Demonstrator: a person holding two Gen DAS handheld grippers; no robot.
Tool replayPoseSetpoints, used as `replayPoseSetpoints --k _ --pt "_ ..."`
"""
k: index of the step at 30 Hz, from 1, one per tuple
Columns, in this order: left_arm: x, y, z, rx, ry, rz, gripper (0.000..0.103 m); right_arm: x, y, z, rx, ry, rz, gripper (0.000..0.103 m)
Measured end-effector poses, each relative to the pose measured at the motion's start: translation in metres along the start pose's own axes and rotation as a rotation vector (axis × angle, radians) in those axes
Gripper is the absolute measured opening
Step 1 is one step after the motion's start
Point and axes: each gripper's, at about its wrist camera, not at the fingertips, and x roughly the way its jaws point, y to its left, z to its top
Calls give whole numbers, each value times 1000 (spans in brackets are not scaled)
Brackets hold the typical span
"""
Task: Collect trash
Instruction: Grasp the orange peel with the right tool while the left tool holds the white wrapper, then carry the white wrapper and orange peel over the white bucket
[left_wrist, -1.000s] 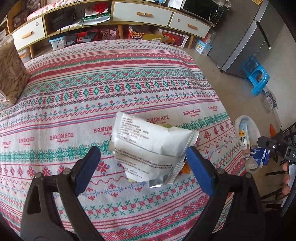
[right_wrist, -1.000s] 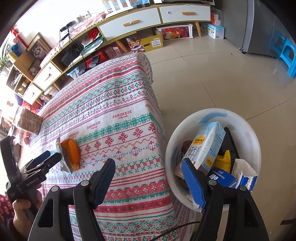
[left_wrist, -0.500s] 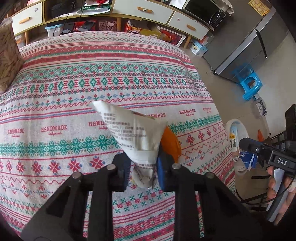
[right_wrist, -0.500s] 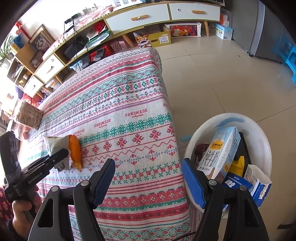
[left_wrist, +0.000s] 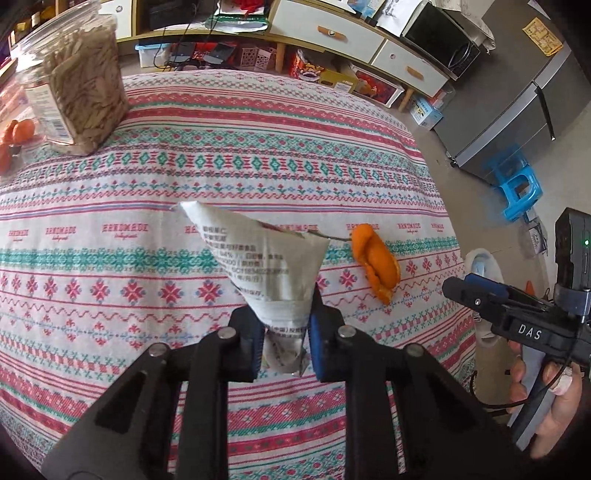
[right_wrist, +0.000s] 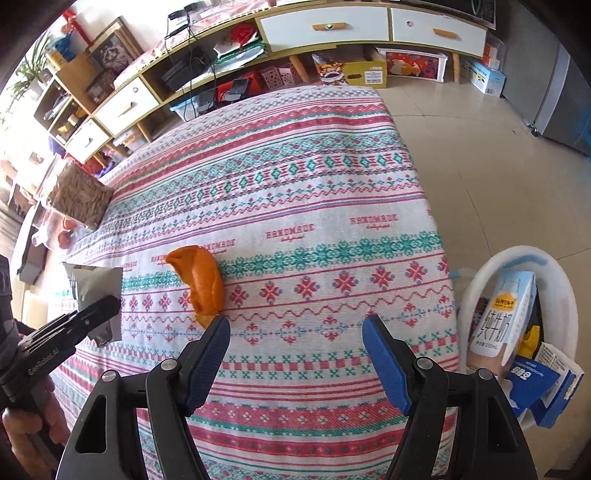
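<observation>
My left gripper (left_wrist: 286, 336) is shut on a white printed snack wrapper (left_wrist: 266, 266) and holds it lifted above the patterned tablecloth (left_wrist: 184, 177); the wrapper's silver side shows in the right wrist view (right_wrist: 96, 286). An orange peel (left_wrist: 376, 264) lies on the cloth to the right of the wrapper, also in the right wrist view (right_wrist: 201, 282). My right gripper (right_wrist: 297, 354) is open and empty, just in front of the peel, over the table's near right part. A white trash bin (right_wrist: 554, 266) with cartons stands on the floor at the right.
A clear jar of snacks (left_wrist: 79, 83) stands at the table's far left, with orange fruit (left_wrist: 18, 133) beside it. A cabinet with drawers (right_wrist: 325, 29) lines the wall behind. A blue stool (left_wrist: 521, 192) and grey fridge (left_wrist: 517, 103) stand on the floor to the right.
My left gripper closed on the wrapper and lifted it off the cloth, uncovering the orange peel. My right gripper moved from over the bin leftward to over the table near the peel.
</observation>
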Motion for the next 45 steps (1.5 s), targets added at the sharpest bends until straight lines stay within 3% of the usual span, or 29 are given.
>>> replayPoseSetpoints --k 10,17,22,26,27,37,45 --pt "-23 34 -17 -22 -17 65 22 41 54 6 -104 13 -16 76" --pt "-33 47 -27 -49 -22 78 22 62 82 5 -194 -12 -88 74" --pt "-40 54 -33 -51 -24 78 22 68 105 2 -282 -47 -135 60" --pt "-45 57 -34 -50 -28 78 22 65 114 -2 -309 -53 -118 30" --pt "-46 57 -34 -51 -30 77 22 64 114 -3 -309 -54 -115 28" --pt "-63 46 -37 -52 -62 37 22 31 113 -18 -323 -76 -42 23" --pt "-66 19 -37 -36 -71 2 22 -5 81 -23 -279 -107 -14 23"
